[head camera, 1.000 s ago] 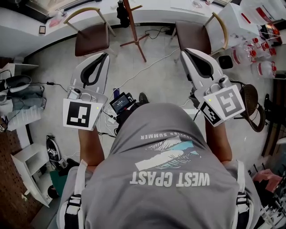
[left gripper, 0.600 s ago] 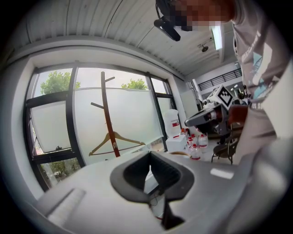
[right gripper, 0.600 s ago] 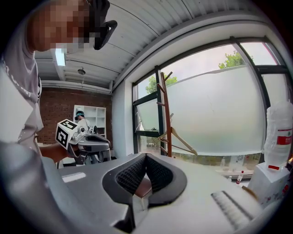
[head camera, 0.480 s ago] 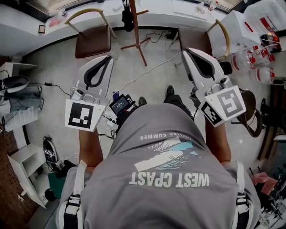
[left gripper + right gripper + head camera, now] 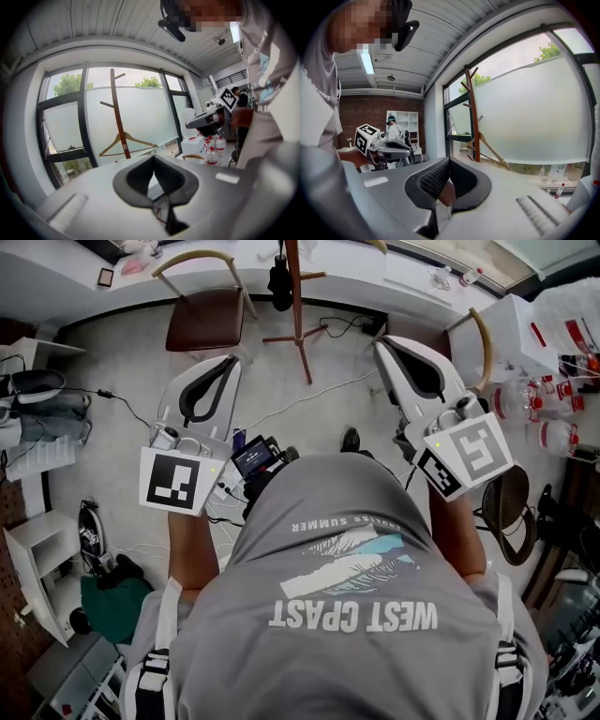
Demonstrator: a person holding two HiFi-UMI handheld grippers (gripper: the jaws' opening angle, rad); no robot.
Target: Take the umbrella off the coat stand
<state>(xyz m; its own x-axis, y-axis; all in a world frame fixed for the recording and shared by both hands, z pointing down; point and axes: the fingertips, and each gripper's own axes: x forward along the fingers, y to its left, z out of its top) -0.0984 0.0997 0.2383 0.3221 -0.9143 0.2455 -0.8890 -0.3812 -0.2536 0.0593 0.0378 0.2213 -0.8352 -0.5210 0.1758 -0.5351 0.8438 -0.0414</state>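
The wooden coat stand (image 5: 296,292) rises from the floor at the top middle of the head view. A small dark folded umbrella (image 5: 279,282) hangs on its left side. My left gripper (image 5: 225,360) and right gripper (image 5: 382,341) are held level, short of the stand on either side, both shut with nothing between the pads. The left gripper view shows the stand (image 5: 117,108) with a wooden hanger (image 5: 126,143) before a frosted window, beyond the shut left gripper (image 5: 153,157). The stand (image 5: 472,112) also shows past the shut right gripper (image 5: 449,159). In the gripper views I cannot make out the umbrella.
A brown-seated chair (image 5: 204,315) stands left of the stand, another (image 5: 473,334) behind my right gripper. A white counter (image 5: 75,277) runs along the wall. Cables (image 5: 319,385) cross the floor. Water bottles (image 5: 553,399) and a round stool (image 5: 506,502) crowd the right.
The person has stepped forward: stand, chairs and counter have slid down the head view, closer. Both grippers have advanced with the body toward the stand and stayed shut.
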